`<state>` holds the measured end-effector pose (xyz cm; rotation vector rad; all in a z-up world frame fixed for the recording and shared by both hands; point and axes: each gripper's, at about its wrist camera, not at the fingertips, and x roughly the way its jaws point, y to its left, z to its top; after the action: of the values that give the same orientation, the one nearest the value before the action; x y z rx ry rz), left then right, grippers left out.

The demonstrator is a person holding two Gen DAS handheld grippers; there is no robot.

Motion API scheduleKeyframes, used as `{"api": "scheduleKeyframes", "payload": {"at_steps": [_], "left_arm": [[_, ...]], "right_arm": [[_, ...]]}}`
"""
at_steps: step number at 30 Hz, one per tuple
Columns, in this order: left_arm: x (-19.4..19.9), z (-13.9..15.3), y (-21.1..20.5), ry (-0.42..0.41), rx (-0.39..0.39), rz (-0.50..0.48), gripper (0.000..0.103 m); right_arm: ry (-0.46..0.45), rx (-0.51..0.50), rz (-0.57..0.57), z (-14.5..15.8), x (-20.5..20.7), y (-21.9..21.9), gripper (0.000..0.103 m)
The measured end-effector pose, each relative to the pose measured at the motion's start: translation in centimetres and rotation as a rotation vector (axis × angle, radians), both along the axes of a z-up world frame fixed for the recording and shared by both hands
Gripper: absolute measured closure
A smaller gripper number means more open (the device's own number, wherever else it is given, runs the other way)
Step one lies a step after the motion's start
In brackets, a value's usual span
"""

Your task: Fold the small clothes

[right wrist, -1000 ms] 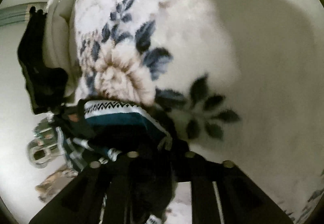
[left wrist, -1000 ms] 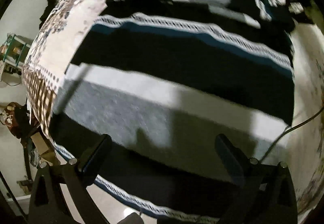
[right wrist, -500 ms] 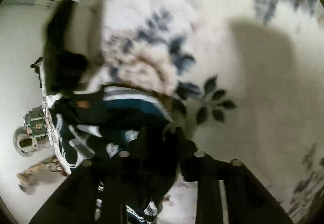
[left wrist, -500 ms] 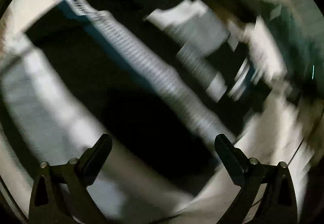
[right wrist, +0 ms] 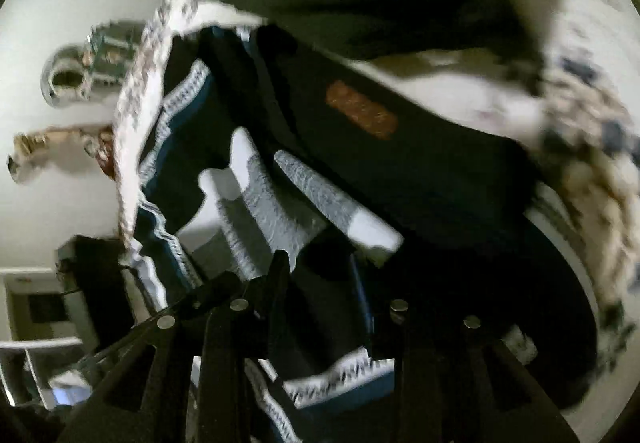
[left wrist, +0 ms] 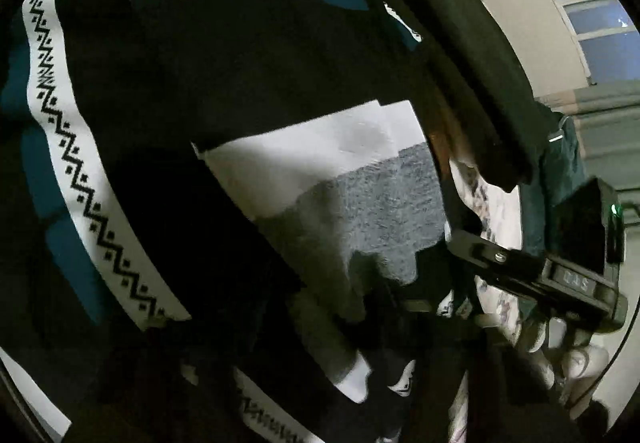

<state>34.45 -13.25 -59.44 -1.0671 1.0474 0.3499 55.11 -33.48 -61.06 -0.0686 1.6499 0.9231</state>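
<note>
A dark striped sweater point(left wrist: 248, 91) with black, teal, white and grey bands and zigzag trim fills the left wrist view. My left gripper's own fingers are lost in the dark cloth at the bottom of that view. My right gripper point(right wrist: 332, 275) is shut on a fold of the same sweater point(right wrist: 280, 203), which hangs bunched around its fingers. The right gripper's body point(left wrist: 560, 271) shows at the right of the left wrist view, close to the sweater's edge.
The sweater lies on a cream floral blanket point(right wrist: 592, 91). A black folded garment point(left wrist: 452, 43) lies beside it. A wall and window point(left wrist: 600, 35) stand behind. Clutter sits on the floor point(right wrist: 72, 83) beyond the bed edge.
My right gripper has swung with the sweater's fold over the garment. My left gripper has moved in close, and its open fingers no longer show against the cloth.
</note>
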Motion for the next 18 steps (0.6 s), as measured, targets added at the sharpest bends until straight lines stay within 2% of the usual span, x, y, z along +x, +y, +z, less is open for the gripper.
{"api": "scheduleKeyframes", "payload": {"at_steps": [1, 3, 6, 8, 11, 13, 16, 17, 18], "left_arm": [[-0.1, -0.2, -0.1, -0.003, -0.001, -0.005, 0.092], [-0.7, -0.4, -0.3, -0.016, 0.012, -0.001, 0.094], [-1.3, -0.2, -0.5, -0.030, 0.042, -0.021, 0.095], [-1.3, -0.1, -0.4, -0.035, 0.046, -0.034, 0.095], [-1.4, 0.4, -0.3, -0.042, 0.050, -0.051, 0.095], [-1.2, 0.9, 0.0, -0.045, 0.027, -0.055, 0.093], [-1.8, 2.0, 0.1, -0.008, -0.010, -0.055, 0.086], [-2.1, 2.5, 0.0, -0.017, -0.022, -0.055, 0.085], [-2.5, 3.0, -0.4, -0.029, -0.034, -0.056, 0.079]], "right_arm": [[-0.002, 0.005, 0.004, -0.4, -0.1, 0.4, 0.071], [-0.017, 0.026, -0.018, -0.5, -0.1, 0.5, 0.101], [-0.055, 0.037, -0.084, 0.0, 0.9, 0.5, 0.101], [-0.049, 0.037, -0.128, 0.0, 1.9, 0.0, 0.101], [-0.046, 0.015, -0.117, -0.2, 2.1, 0.0, 0.101], [0.005, 0.010, -0.107, -0.2, 2.0, 0.0, 0.101], [0.058, 0.024, -0.152, 0.9, 2.2, -2.6, 0.094], [0.052, 0.021, -0.165, 1.4, 2.1, -3.4, 0.085], [0.051, 0.017, -0.176, 1.8, 2.0, -4.7, 0.076]]}}
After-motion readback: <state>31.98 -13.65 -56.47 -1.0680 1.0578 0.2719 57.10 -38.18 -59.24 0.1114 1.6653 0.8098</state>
